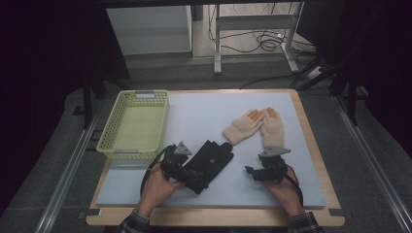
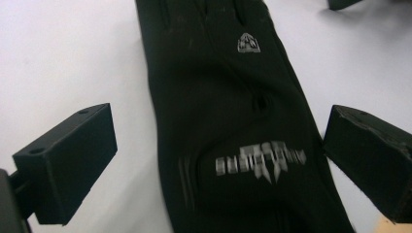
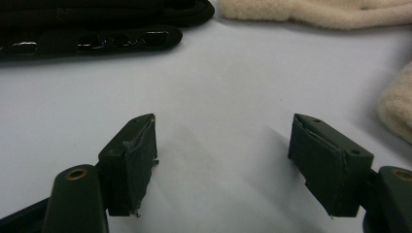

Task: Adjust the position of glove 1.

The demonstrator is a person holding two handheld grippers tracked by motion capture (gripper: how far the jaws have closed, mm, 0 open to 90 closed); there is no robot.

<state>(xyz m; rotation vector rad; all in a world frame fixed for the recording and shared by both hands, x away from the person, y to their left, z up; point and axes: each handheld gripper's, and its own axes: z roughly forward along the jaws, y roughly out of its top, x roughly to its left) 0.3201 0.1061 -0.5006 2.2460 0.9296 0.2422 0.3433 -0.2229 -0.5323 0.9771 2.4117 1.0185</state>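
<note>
Black glove cuff hidden under left hand-held gripper

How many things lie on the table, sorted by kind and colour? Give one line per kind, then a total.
Black gloves: 1 visible, perhaps a stacked pair
Cream gloves: 2
Yellow basket: 1
Total: 4

black glove flat, mat centre-left | cream gloves fingertips touching, centre-right
</note>
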